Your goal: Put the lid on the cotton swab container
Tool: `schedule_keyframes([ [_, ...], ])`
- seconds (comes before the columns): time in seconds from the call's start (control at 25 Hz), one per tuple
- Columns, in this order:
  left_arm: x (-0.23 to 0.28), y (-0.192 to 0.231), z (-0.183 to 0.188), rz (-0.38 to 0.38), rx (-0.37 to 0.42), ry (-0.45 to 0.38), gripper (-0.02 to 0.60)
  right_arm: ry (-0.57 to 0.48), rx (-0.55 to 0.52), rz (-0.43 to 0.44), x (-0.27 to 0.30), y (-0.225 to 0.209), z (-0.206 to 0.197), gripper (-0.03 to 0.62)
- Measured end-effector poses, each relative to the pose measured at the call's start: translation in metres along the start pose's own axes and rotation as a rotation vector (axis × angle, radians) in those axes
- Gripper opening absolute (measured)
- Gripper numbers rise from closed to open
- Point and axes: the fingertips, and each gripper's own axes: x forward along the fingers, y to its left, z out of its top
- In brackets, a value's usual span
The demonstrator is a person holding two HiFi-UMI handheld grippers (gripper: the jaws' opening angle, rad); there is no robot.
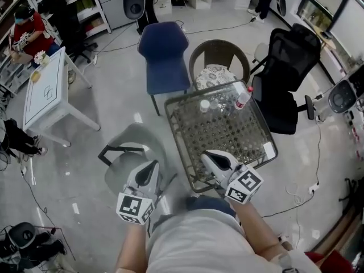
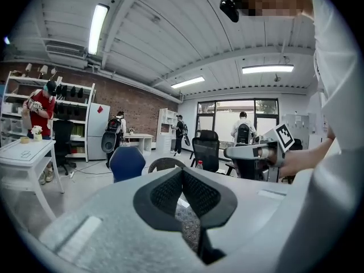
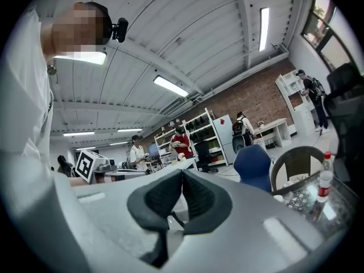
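A glass-topped wicker table (image 1: 187, 127) stands in front of me. At its far edge are a small white-topped round container (image 1: 205, 105) and a clear piece (image 1: 216, 103) beside it; which one is the lid I cannot tell. My left gripper (image 1: 152, 166) hangs shut and empty over the floor, left of the table. My right gripper (image 1: 208, 156) is shut and empty above the table's near edge. In the left gripper view the jaws (image 2: 182, 178) meet with nothing between them, and the right gripper view (image 3: 182, 181) shows the same.
A plastic bottle with a red cap (image 1: 243, 99) stands by the container, and a white card (image 1: 268, 150) lies at the table's right corner. Around the table are a blue chair (image 1: 165, 53), a wicker chair (image 1: 219, 58), a black office chair (image 1: 290, 73) and a grey chair (image 1: 133, 149).
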Motion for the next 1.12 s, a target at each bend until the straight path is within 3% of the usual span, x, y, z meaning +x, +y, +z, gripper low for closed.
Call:
schedule_keyframes([
  [0.24, 0.066, -0.019, -0.001, -0.025, 0.023, 0.043, 0.009, -0.016, 0.024, -0.040, -0.016, -0.063, 0.008, 0.005],
  [0.52, 0.108, -0.041, -0.004, -0.057, 0.050, 0.100, 0.009, -0.026, 0.072, -0.089, -0.034, -0.102, 0.005, 0.005],
  [0.8, 0.145, -0.041, -0.014, -0.093, 0.062, 0.143, 0.011, -0.019, 0.103, -0.165, -0.045, -0.139, -0.008, 0.005],
  [1.12, 0.202, -0.020, -0.033, -0.193, 0.055, 0.182, 0.011, 0.024, 0.138, -0.291, -0.032, -0.189, -0.025, 0.005],
])
